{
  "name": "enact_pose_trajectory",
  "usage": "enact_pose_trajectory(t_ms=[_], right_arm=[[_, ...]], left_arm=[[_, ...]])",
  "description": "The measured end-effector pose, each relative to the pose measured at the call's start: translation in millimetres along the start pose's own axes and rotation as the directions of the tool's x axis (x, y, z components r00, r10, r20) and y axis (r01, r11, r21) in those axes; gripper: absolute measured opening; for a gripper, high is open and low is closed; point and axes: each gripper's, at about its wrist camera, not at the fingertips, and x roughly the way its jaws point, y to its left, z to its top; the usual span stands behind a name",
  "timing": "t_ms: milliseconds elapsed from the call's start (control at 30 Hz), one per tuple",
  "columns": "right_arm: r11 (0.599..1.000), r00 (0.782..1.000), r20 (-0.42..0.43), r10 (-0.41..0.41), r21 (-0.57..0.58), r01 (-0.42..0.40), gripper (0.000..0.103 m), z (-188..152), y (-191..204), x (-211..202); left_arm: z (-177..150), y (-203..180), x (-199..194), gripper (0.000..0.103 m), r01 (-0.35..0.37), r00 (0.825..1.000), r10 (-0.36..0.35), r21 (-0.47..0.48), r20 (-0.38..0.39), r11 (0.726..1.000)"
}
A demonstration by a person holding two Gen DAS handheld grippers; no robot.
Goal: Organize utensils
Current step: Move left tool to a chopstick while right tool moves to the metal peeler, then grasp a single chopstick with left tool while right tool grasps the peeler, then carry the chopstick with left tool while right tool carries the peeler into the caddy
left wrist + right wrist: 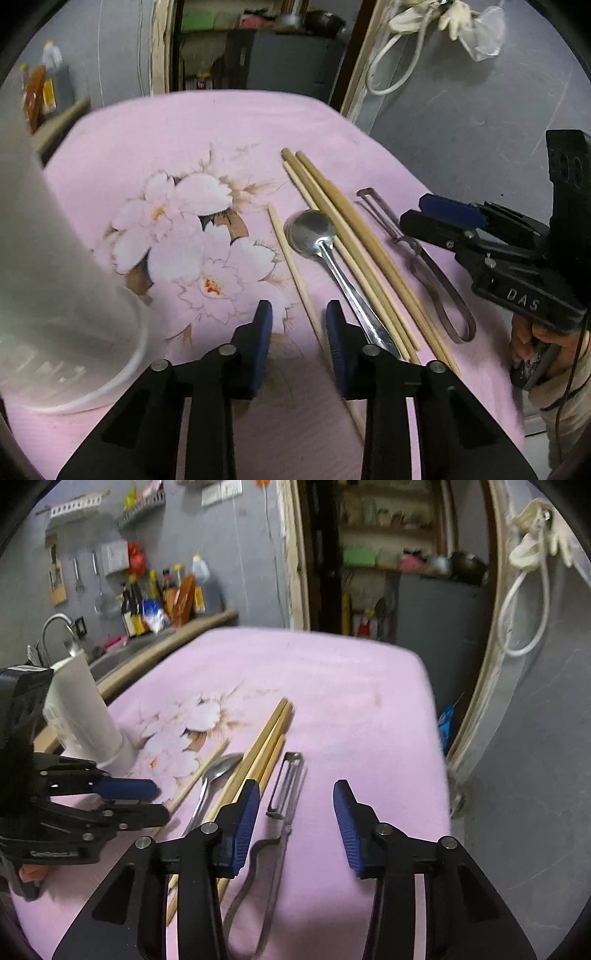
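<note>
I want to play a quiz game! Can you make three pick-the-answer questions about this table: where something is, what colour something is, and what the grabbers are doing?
1. Where does the spoon lie?
A. Inside the white cup
B. On the cloth among the chopsticks
C. On the floor

2. What colour is the tablecloth?
A. Green
B. Yellow
C. Pink

3. What is the right gripper doing?
A. Open, holding nothing
B. Squeezing the spoon
C. Shut on a chopstick

Answers:
1. B: the spoon rests flat with a single chopstick on one side and the chopsticks on the other.
2. C: the cloth is pink with printed flowers.
3. A: its blue fingers stand wide apart above the peeler, gripping nothing.
</note>
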Motion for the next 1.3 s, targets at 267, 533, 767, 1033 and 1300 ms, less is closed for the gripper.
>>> enact_pose_trajectory(t_ms=[267,533,767,1033,1300], right_arm=[[0.999,0.991,-0.129,-0.023,-0.032,0.019,0.026,5.7,3.3,29.6],[1.000,0.986,-0.169,-0.011,-0.003,0.011,0.012,18.8,1.8,37.6],[1.000,0.999,-0.053,0.014,0.015,-0.013,0.010,9.2,7.3,6.0],[0.998,0.968,0.248,0.038,0.047,-0.051,0.010,-1.6,20.1,-61.3],[0.995,0.851,0.516,0.094,-0.026,-0.094,0.010,17.2,61.0,-103.3]], left_arm=[[14.7,2.3,7.3,0.017,-0.010,0.999,0.010,-0.018,-0.036,1.000],[19.6,4.0,8.0,0.004,0.007,0.998,-0.011,-0.065,-0.062,0.998],[8.8,3.6,-14.8,0.002,0.060,0.998,-0.059,-0.062,0.012,0.996],[-13.3,-9.8,-83.8,0.002,0.057,0.941,-0.060,0.018,0.334,0.998],[-19.7,-7.3,-148.1,0.002,0.017,0.789,-0.016,0.004,0.614,1.000]])
